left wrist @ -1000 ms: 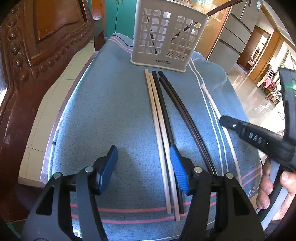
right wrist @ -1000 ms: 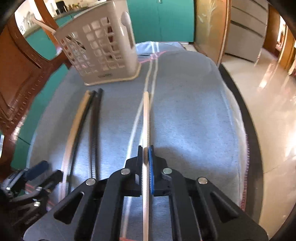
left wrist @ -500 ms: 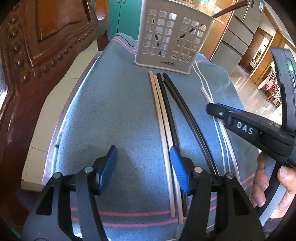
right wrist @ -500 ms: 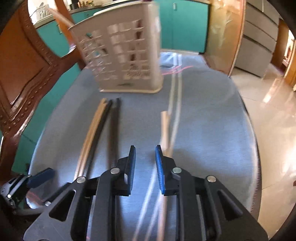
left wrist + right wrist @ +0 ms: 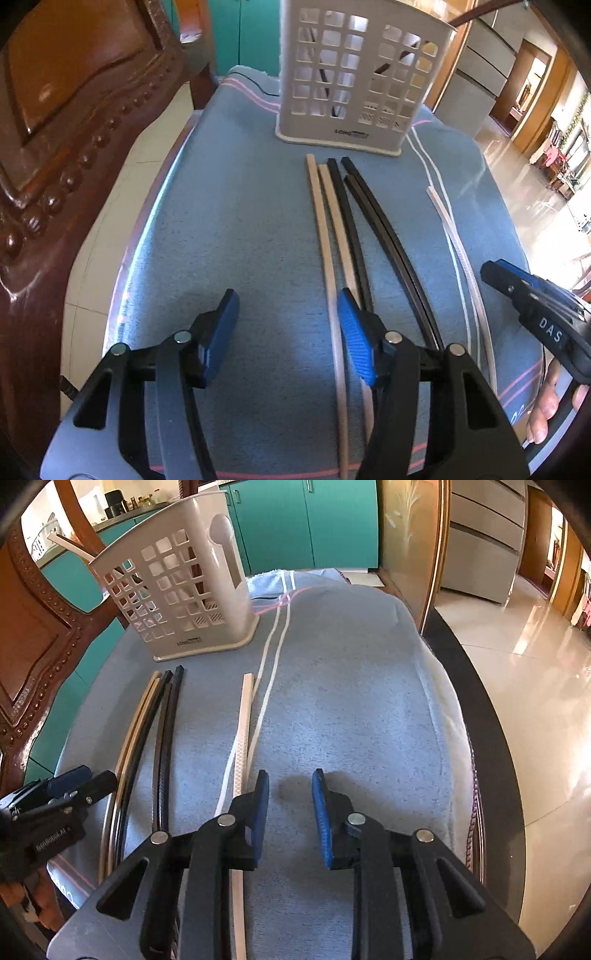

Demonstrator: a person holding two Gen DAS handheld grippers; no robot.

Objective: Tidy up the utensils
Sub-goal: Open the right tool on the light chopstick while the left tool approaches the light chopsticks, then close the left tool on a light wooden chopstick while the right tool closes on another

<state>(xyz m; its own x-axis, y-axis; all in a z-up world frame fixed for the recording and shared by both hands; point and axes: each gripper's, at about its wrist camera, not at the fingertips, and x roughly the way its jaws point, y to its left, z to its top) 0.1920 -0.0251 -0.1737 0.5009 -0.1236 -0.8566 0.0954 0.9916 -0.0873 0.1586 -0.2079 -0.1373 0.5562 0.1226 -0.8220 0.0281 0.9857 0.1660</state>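
A white slotted utensil basket stands at the far end of the blue cloth, with a few chopsticks leaning inside. Two beige chopsticks and several black chopsticks lie side by side in front of it. A white chopstick lies alone on the cloth. My right gripper hovers just right of it, jaws opening, nothing between them. My left gripper stands open and is closing slightly, empty, its right finger over the beige pair.
A carved brown wooden chair rises close on the left of the cloth-covered table. Teal cabinets stand behind it. A shiny tiled floor drops off to the right. A person's fingers hold the right gripper's handle.
The right gripper let go of the white chopstick, opened and shifted right; the chopstick now lies on the cloth. The left gripper moved forward, nearer the basket.
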